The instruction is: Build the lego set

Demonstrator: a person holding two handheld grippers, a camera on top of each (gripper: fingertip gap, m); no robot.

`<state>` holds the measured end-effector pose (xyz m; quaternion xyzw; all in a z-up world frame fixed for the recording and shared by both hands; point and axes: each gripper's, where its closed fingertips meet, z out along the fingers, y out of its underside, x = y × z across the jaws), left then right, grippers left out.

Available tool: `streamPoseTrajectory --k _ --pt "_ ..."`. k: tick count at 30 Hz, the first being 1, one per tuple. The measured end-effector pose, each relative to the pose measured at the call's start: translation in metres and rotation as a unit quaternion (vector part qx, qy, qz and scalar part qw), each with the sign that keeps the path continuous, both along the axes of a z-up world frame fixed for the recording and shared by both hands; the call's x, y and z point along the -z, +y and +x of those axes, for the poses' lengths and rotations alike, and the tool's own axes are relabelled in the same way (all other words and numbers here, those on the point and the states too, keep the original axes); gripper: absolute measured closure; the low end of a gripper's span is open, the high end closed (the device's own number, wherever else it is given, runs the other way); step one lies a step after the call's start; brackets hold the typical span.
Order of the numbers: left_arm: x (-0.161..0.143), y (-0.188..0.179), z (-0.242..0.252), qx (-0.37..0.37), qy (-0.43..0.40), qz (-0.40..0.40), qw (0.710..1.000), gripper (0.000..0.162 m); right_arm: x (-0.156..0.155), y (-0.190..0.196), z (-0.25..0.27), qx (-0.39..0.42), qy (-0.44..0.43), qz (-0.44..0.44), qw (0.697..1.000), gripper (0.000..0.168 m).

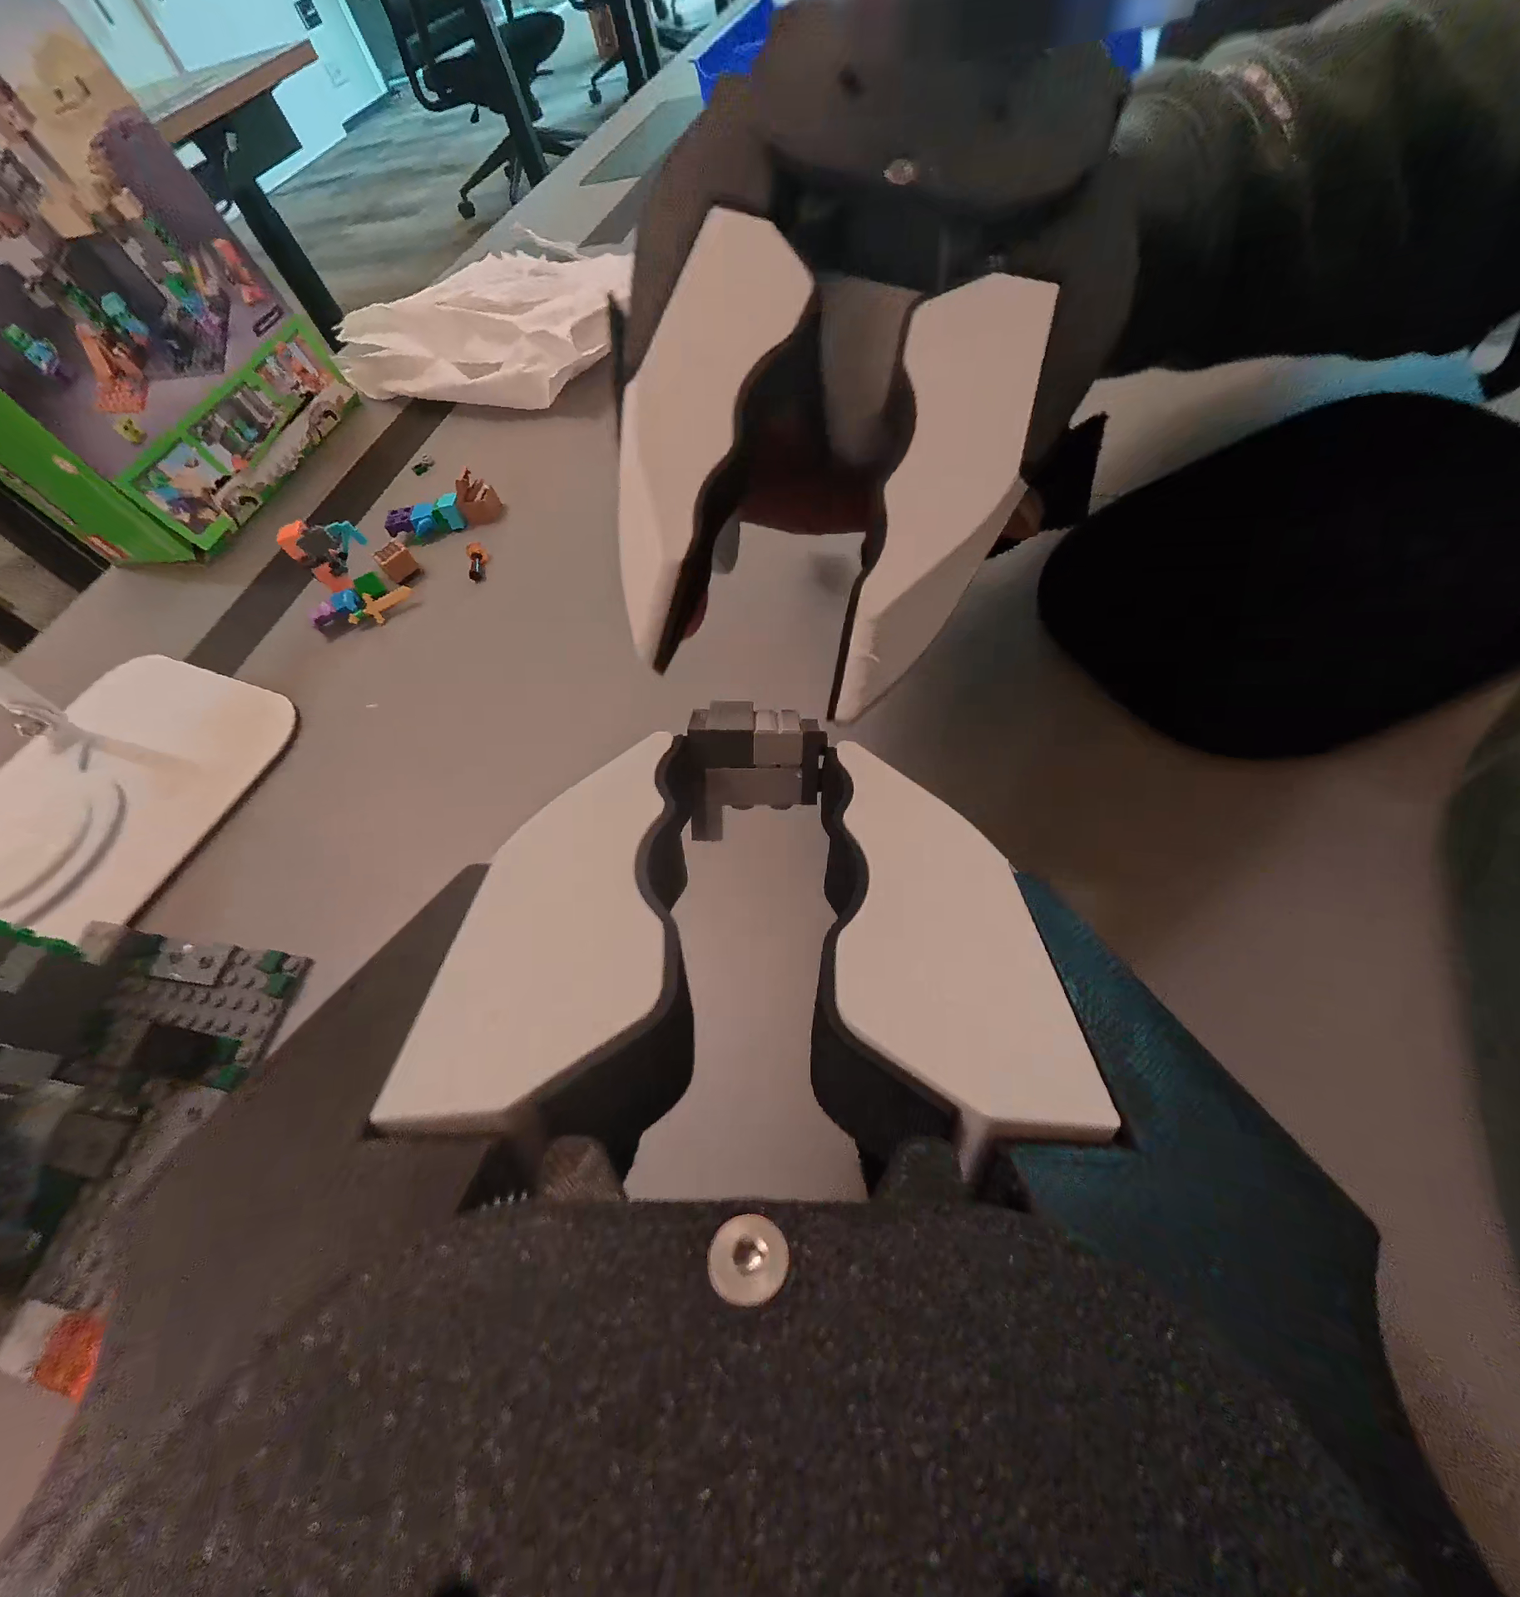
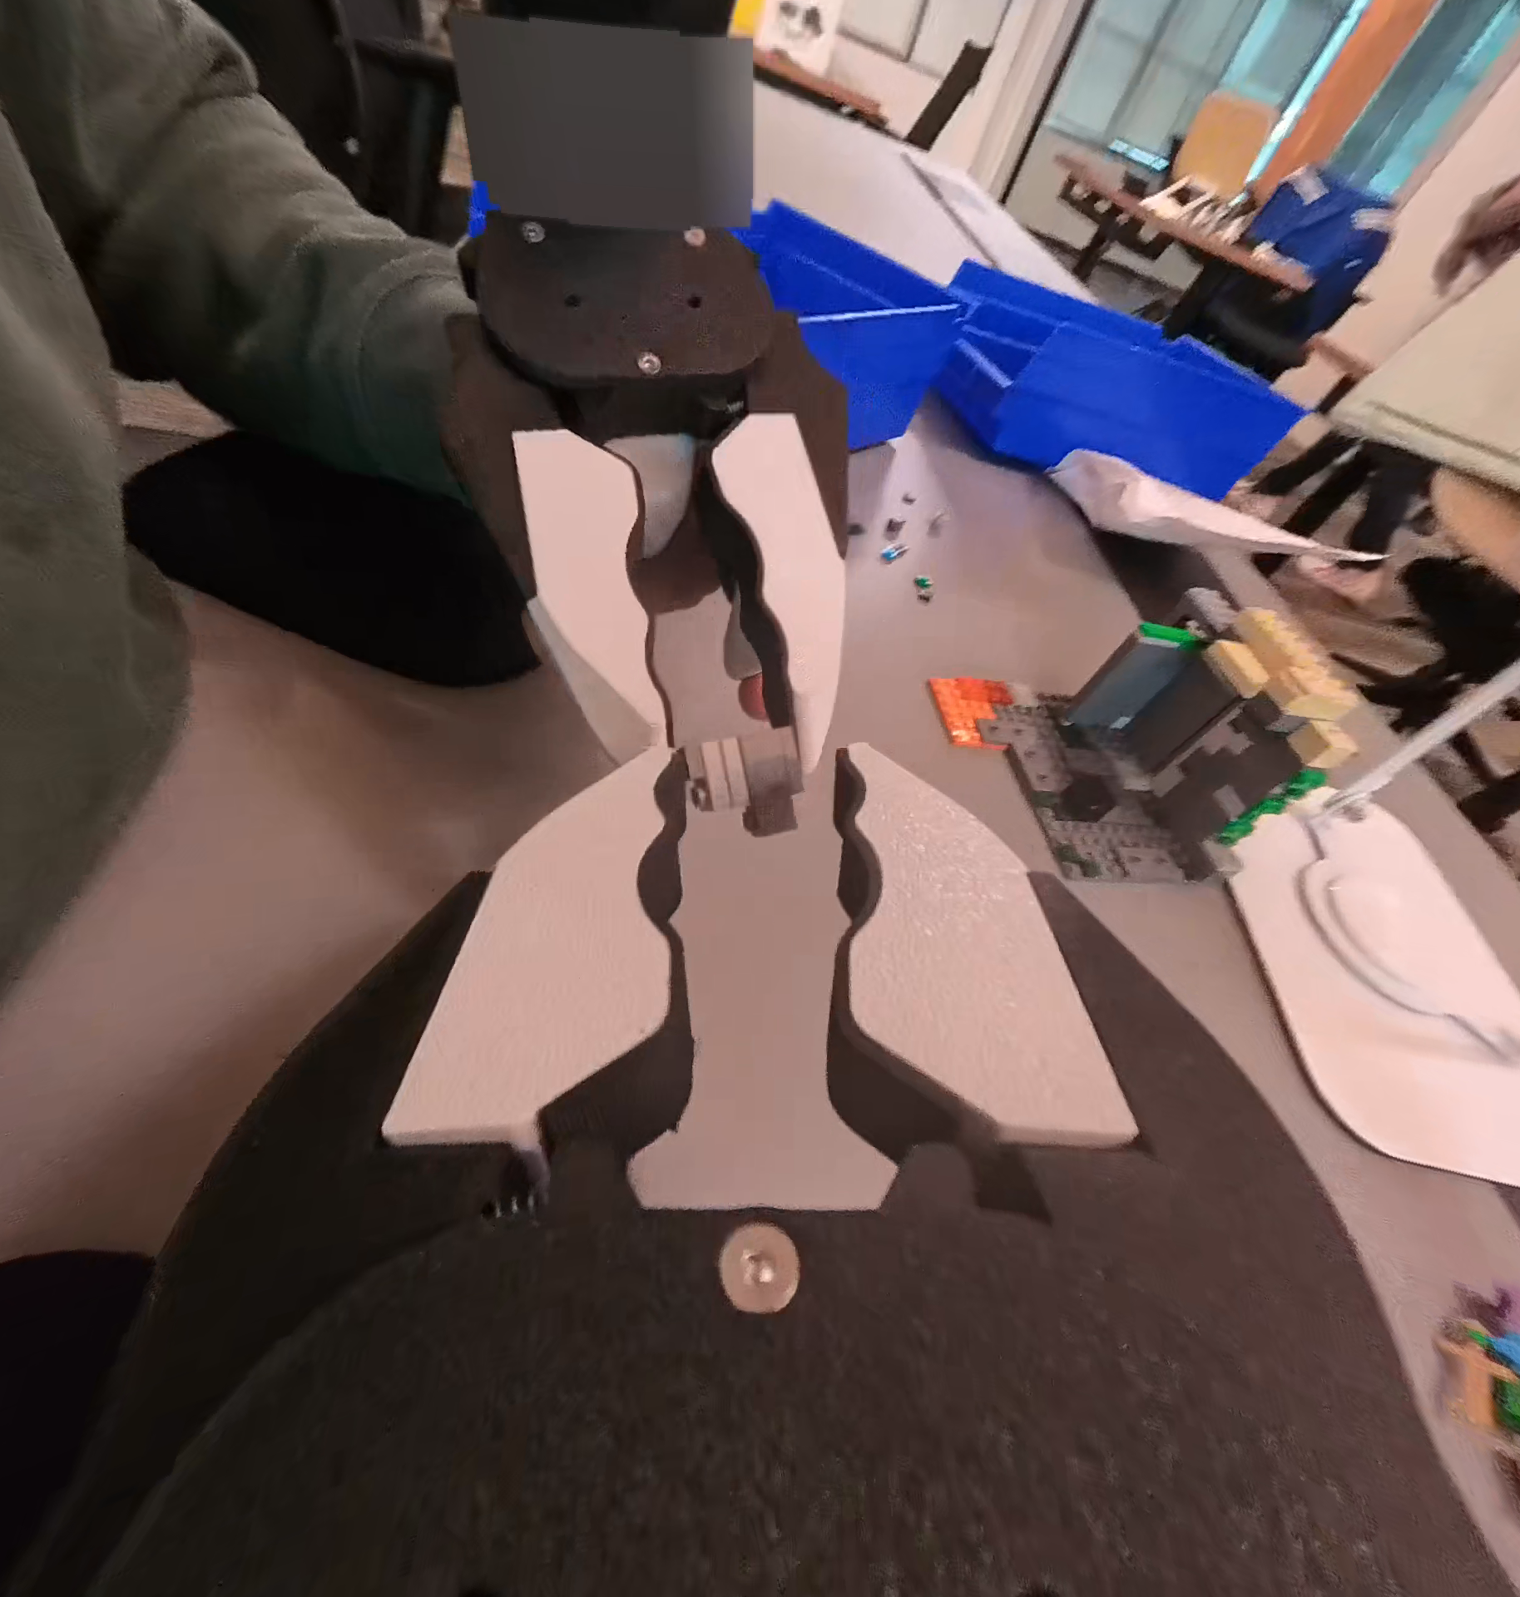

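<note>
Grippers meeting over a small grey brick cluster

Fingers of your left gripper (image 1: 752, 760) were clenched on a small grey brick assembly (image 1: 756, 765), pinching it at the very tips, above the grey counter (image 1: 479, 778). Your right gripper (image 2: 752, 778) faced it head-on, its fingers parted, with the assembly (image 2: 743, 778) sitting at the mouth of that gap; whether either right fingertip touched the bricks could not be told. In the left wrist view one tip of your right gripper (image 1: 743, 691) sat just beside the assembly's upper corner.

The larger partial build (image 2: 1171, 760), grey and black with green, tan and orange parts, stood on the counter off to the right in your right wrist view, next to a white stand base (image 2: 1387, 994). Loose coloured pieces (image 1: 384, 553) lay scattered farther along the counter, near the set's box (image 1: 134, 346) and a crumpled white bag (image 1: 497, 337). Blue bins (image 2: 1085, 372) sat at the counter's far side. Your green sleeve (image 2: 177, 302) showed behind the left gripper (image 2: 713, 743).
</note>
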<state>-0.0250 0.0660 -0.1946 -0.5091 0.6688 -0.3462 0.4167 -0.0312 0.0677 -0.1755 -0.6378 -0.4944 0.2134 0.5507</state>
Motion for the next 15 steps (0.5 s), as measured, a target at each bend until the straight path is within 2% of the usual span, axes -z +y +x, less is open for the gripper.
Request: streamPoseTrajectory --k 9,15 --pt "0.005 -0.006 -0.004 0.004 0.043 0.103 0.994 0.133 0.013 -0.008 -0.008 -0.043 -0.018 -0.039 0.998 0.138" --pt "0.007 -0.010 -0.004 0.017 0.047 0.100 0.994 0.133 0.014 -0.012 -0.009 -0.050 -0.020 -0.031 0.998 0.142"
